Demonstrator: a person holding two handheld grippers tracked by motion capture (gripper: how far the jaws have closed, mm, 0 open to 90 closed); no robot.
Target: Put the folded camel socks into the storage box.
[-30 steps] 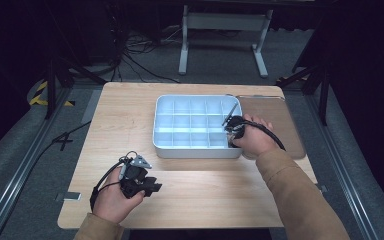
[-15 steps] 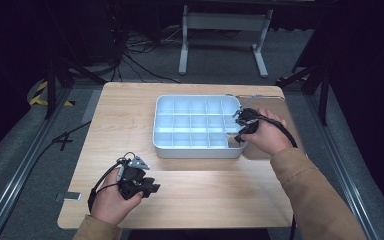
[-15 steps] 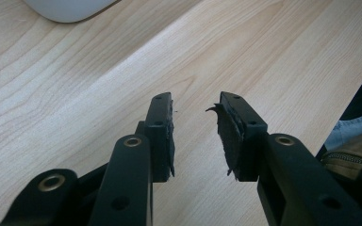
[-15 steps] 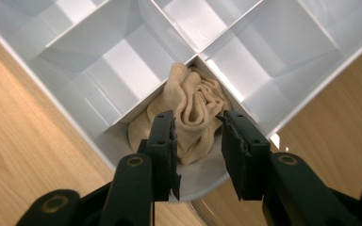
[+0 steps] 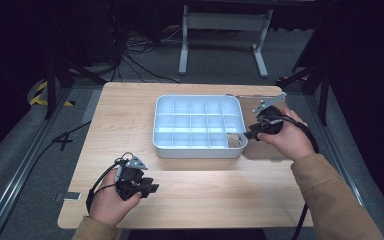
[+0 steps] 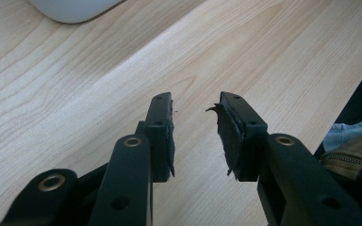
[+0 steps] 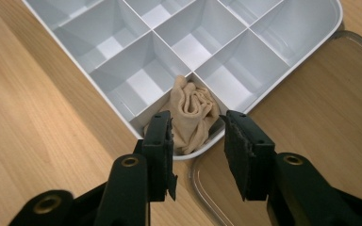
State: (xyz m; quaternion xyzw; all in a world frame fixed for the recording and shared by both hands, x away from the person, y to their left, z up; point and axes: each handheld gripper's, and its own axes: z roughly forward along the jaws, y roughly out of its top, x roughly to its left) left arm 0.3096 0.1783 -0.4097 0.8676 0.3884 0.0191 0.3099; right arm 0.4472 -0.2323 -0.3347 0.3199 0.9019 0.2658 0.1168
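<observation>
- Your right tongs (image 7: 198, 136) have just been opening; their jaws stand wide with nothing between them, above the corner of the white tray (image 7: 273, 70) where the beige cloth (image 7: 191, 113) lies bunched.
- The cloth sits in the corner compartment nearest to your right hand, inside its walls, so I judge the placing as done.
- To finish this step well, lift the right tongs straight away from the tray, so that no pad catches a fold and pulls the cloth out.
- Your left tongs (image 6: 195, 134) are open and empty, low over the bare desk (image 6: 75, 94); keep them quiet there.
- The right gripper view shows the folds of the cloth and a clear lid (image 7: 311, 155) beside the tray.
- The high view shows the cloth (image 5: 235, 141) small, but it gives where both hands stand at the tray (image 5: 180, 150).
</observation>
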